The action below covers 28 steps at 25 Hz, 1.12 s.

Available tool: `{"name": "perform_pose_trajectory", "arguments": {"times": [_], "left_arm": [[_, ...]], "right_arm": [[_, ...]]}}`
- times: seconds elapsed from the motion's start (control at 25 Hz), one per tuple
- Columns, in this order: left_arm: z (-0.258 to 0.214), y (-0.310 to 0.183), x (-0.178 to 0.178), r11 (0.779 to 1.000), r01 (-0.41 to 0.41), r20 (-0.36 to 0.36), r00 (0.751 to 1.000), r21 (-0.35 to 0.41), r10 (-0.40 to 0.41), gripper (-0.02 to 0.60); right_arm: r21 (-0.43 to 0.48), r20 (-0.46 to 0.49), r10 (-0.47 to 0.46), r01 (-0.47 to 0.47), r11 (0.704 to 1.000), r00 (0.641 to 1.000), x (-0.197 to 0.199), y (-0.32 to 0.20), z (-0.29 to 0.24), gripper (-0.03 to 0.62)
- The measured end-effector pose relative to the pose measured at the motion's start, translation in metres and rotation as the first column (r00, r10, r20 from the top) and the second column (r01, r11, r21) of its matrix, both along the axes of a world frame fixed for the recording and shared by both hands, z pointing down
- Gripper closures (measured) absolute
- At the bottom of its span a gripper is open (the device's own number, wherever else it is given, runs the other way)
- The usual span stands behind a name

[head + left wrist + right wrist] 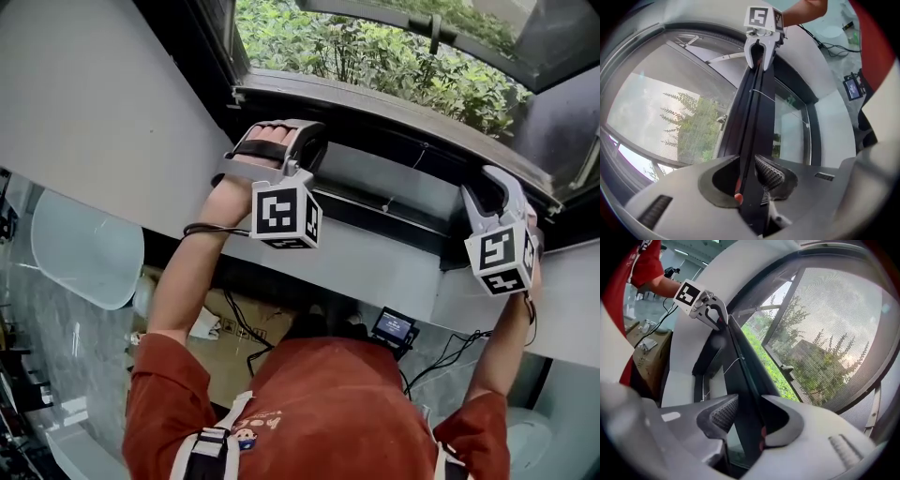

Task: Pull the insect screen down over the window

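Head view first: both arms are up at the window (375, 56), greenery beyond. The left hand-held gripper (298, 142) and right hand-held gripper (495, 192) sit well apart along the insect screen's dark pull bar (394, 127), which runs just under the opening. The red shirt (328, 412) fills the bottom.

Over to the left gripper view: the pull bar (754, 122) runs straight through the left hand-held gripper (749, 176), jaws narrow and pressed on it from both sides. Screen mesh (670, 108) covers the pane to the left of the bar, with trees behind it.

Now the right gripper view: the bar (740, 366) passes between the jaws of the right hand-held gripper (747, 420), but they stand wide, the ribbed pad (719, 414) clear of it. Mesh (825, 324) spreads over the window on the right.
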<state>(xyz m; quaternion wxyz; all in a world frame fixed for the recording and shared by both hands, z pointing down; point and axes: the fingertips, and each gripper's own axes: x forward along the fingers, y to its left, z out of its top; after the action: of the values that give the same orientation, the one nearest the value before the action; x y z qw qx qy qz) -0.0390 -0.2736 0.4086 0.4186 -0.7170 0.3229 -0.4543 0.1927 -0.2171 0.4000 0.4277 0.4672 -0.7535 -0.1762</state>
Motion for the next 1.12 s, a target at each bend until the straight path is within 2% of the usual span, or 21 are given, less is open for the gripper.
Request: {"name": "perform_pose_trajectory", "arguments": {"times": [0.08,0.16,0.28,0.44,0.6,0.72,0.88,1.12], "left_arm": [[-0.005,0.003,-0.001,1.000,0.006,-0.084,0.996,-0.010,-0.007,0.482],[-0.011,0.007,-0.001,1.000,0.005,-0.189,0.982,-0.025,-0.010,0.482],[-0.022,0.014,0.001,0.999,0.004,-0.358,0.934,-0.039,-0.018,0.482],[-0.037,0.024,0.005,0.999,0.003,-0.549,0.836,-0.049,-0.029,0.482],[-0.044,0.036,0.010,0.999,0.001,-0.657,0.753,-0.048,-0.032,0.482],[-0.051,0.049,0.018,0.998,-0.013,-0.755,0.655,-0.058,-0.035,0.482],[-0.057,0.071,0.027,0.997,-0.034,-0.839,0.542,-0.075,-0.045,0.482],[-0.051,0.089,0.033,0.993,-0.024,-0.900,0.426,-0.114,-0.093,0.482]], "right_arm": [[0.014,0.031,0.009,-0.009,1.000,0.999,0.000,0.001,-0.001,0.424],[0.032,0.076,0.022,-0.025,0.999,0.997,-0.001,0.003,-0.003,0.421],[0.057,0.169,0.033,-0.043,0.997,0.985,-0.004,0.007,-0.008,0.421],[0.062,0.315,0.038,-0.061,0.996,0.948,-0.007,0.021,-0.010,0.422],[0.071,0.418,0.055,-0.094,0.993,0.907,-0.006,0.036,-0.010,0.422],[0.098,0.499,0.056,-0.120,0.988,0.865,-0.006,0.051,-0.015,0.422],[0.154,0.593,0.041,-0.163,0.974,0.804,-0.009,0.076,-0.020,0.422],[0.241,0.708,-0.002,-0.239,0.941,0.706,-0.012,0.092,-0.030,0.424]]}}
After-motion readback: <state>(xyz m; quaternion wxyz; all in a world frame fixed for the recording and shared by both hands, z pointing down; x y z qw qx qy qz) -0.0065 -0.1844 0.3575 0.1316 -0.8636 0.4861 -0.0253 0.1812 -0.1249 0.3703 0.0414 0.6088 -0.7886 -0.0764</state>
